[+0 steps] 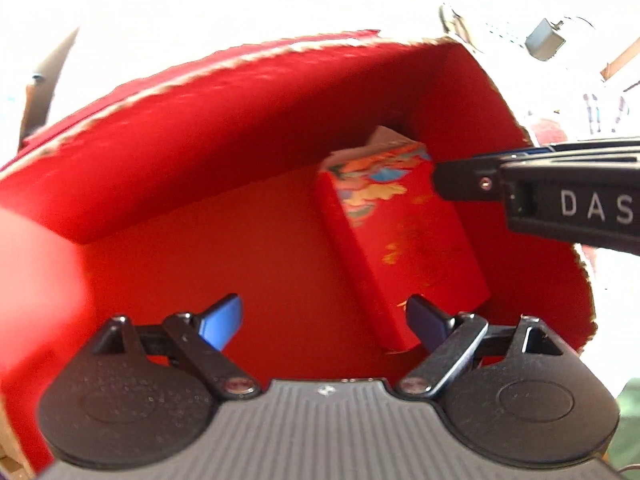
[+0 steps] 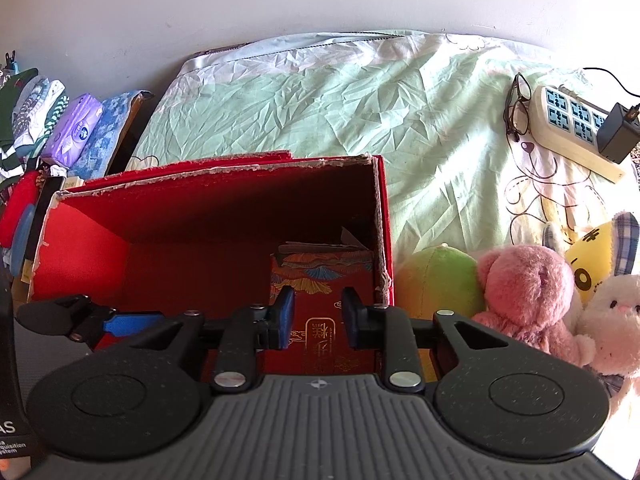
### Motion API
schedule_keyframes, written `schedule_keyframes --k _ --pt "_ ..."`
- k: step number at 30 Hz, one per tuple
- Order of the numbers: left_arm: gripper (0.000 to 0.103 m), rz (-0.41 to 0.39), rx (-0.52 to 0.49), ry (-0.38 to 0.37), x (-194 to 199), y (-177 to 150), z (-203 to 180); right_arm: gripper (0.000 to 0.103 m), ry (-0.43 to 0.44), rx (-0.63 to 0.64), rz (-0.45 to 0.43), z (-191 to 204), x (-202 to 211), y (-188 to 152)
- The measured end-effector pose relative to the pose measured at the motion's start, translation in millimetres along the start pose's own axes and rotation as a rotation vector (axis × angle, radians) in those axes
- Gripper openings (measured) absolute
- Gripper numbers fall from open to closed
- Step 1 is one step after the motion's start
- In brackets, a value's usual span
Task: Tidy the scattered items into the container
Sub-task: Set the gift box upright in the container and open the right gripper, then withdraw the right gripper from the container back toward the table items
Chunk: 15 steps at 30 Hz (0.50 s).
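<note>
Overhead, green wrinkled bedsheet (image 2: pixel 320 112) beneath plain wall, red container (image 2: pixel 216 200) at frame centre holding a patterned red box (image 2: pixel 320 320) by its right wall, left gripper (image 1: pixel 326 322) spread wide and empty, right gripper (image 2: pixel 318 316) parted above that box, plush toys (image 2: pixel 528 296) cut off lower right, left view overexposed outside the container.

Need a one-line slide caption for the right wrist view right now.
Right gripper, jaws parted, above a patterned red packet lying inside the red box; plush toys wait on the bed.
</note>
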State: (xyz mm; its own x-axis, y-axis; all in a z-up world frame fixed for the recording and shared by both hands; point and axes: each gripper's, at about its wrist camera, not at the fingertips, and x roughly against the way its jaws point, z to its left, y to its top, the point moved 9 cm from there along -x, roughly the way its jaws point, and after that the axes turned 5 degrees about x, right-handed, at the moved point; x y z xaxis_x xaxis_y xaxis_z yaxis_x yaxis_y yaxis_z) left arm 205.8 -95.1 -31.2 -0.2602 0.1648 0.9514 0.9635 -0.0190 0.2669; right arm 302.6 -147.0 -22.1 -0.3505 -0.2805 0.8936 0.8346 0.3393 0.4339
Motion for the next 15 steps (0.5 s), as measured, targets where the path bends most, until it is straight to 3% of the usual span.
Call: schedule_keyframes --k 4,6,9,11,15 --pt "0.088 -0.038 0.02 0.069 6 21 36 0.042 0.008 -0.01 -0.014 5 2 -2" --pt "0.088 -0.073 0.029 0.114 9 4 27 0.042 0.003 -0.01 -0.026 8 3 -4" --pt "0.088 -0.119 0.041 0.174 18 13 39 0.041 0.003 -0.005 -0.03 13 2 -7" --pt "0.088 -0.129 0.052 0.19 4 16 44 0.041 0.011 0.002 -0.036 17 1 -10" --pt "0.088 -0.143 0.07 0.214 19 8 48 0.041 0.013 0.022 -0.054 27 -2 -14"
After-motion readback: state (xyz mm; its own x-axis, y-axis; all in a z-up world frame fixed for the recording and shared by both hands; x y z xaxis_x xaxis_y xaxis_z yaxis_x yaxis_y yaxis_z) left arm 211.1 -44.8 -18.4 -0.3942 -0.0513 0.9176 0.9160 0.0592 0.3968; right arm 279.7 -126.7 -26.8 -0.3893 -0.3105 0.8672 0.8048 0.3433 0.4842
